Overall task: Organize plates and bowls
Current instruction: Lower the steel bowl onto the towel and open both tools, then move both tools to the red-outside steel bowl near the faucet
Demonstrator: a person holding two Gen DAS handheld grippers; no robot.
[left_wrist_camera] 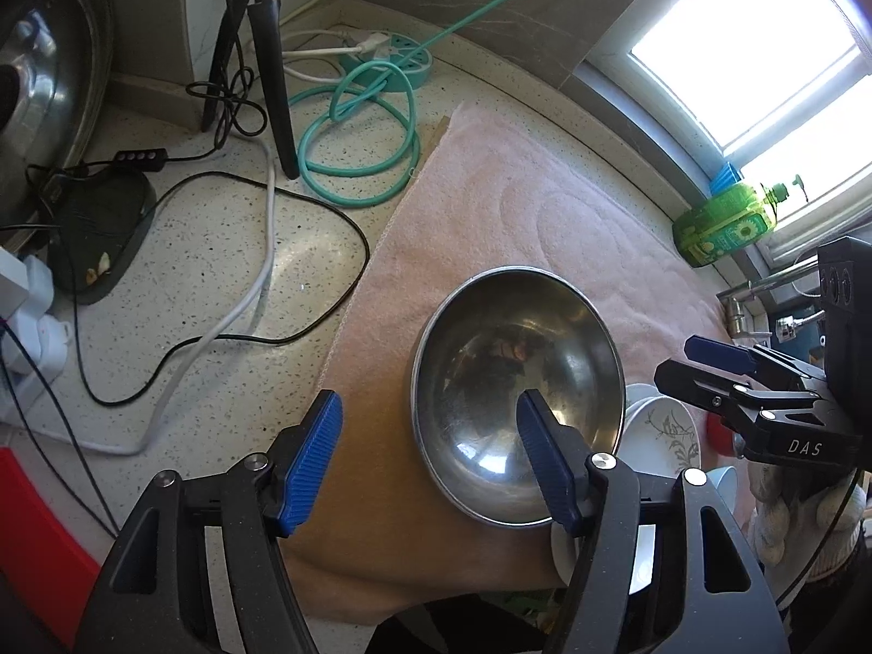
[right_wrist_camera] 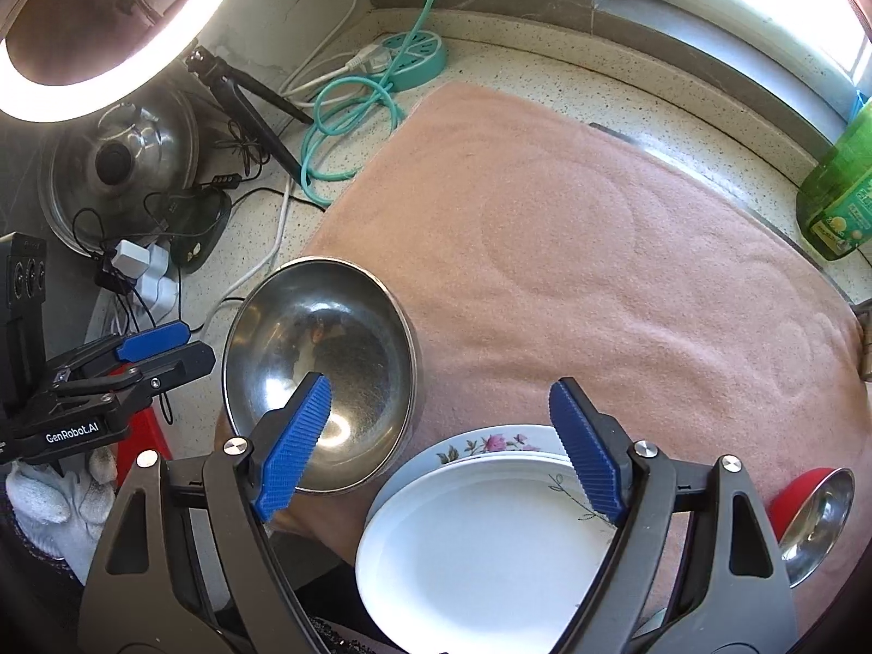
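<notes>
Left gripper (left_wrist_camera: 430, 460) fingers spread wide, holding nothing, above steel bowl (left_wrist_camera: 518, 392) on pink towel (left_wrist_camera: 518, 207). Right gripper (right_wrist_camera: 447, 452) fingers spread wide, empty, over stacked white plates (right_wrist_camera: 479, 545) beside bowl.

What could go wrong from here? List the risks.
1. The steel bowl sits at the towel's near edge; a nudge could tip it off.
2. The right gripper hangs open over the stacked plates; a careless grab may chip them.
3. Loose cables lie beside the towel and could snag.
</notes>
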